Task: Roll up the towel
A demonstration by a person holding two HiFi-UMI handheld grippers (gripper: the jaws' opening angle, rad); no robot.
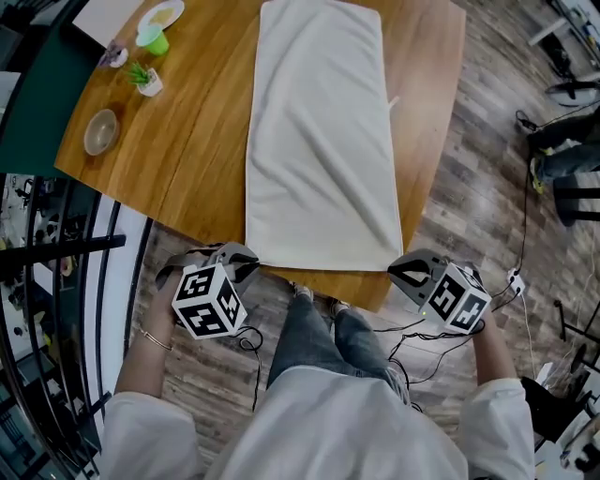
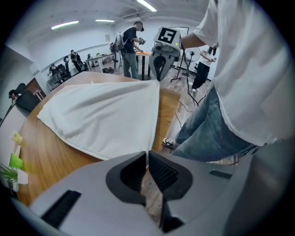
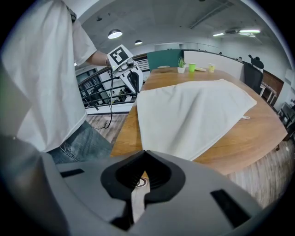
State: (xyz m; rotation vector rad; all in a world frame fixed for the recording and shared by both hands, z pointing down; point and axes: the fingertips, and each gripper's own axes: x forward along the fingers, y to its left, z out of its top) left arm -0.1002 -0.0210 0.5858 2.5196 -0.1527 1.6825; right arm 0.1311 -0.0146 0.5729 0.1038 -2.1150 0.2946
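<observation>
A white towel (image 1: 319, 141) lies flat and lengthwise on the wooden table (image 1: 187, 169), its short near edge at the table's front rim. My left gripper (image 1: 246, 261) is shut on the towel's near left corner. In the left gripper view that corner of the towel (image 2: 106, 115) runs down into the closed jaws of the left gripper (image 2: 147, 156). My right gripper (image 1: 401, 272) is shut on the near right corner. There the towel (image 3: 193, 115) tapers into the right gripper (image 3: 144, 153), whose jaws meet. Each gripper view shows the other gripper at the opposite corner.
At the table's far left stand a bowl (image 1: 100, 131), a small potted plant (image 1: 143, 79), a green cup (image 1: 153, 38) and a plate (image 1: 160, 15). A black railing (image 1: 84, 244) runs left of the table. Cables (image 1: 422, 328) lie on the wooden floor by the person's legs (image 1: 319, 328).
</observation>
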